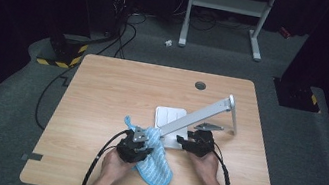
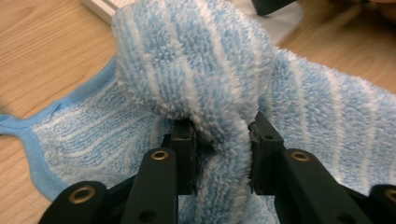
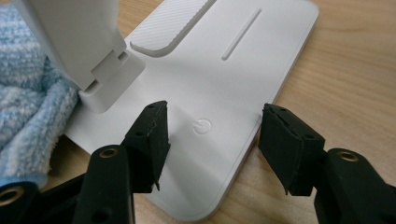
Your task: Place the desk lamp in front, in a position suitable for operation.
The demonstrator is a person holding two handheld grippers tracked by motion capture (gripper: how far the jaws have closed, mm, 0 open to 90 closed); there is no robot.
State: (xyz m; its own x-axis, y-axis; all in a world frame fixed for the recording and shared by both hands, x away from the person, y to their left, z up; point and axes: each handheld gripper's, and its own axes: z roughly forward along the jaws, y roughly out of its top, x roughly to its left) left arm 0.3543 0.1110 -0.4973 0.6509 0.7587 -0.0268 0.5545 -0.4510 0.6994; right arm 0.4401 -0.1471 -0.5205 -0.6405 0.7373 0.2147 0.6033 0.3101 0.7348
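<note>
**Two grippers, one cloth pinched**

Lower centre of the high view: the left gripper [image 2: 220,140] is clamped on a fold of the blue striped cloth [image 1: 154,159]. The right gripper [image 3: 212,128] stands apart over the white lamp base [image 3: 219,79], gripping nothing.

Cloth [image 2: 196,70] edges beyond the frame

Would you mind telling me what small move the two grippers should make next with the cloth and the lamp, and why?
Probably close the right gripper on the lamp base to steady it, so the cloth can wipe it. Its jaws stand open on either side of the base's near corner, pressing nothing. The left gripper is already shut on a bunched fold of the blue striped cloth, which lies against the base.
</note>
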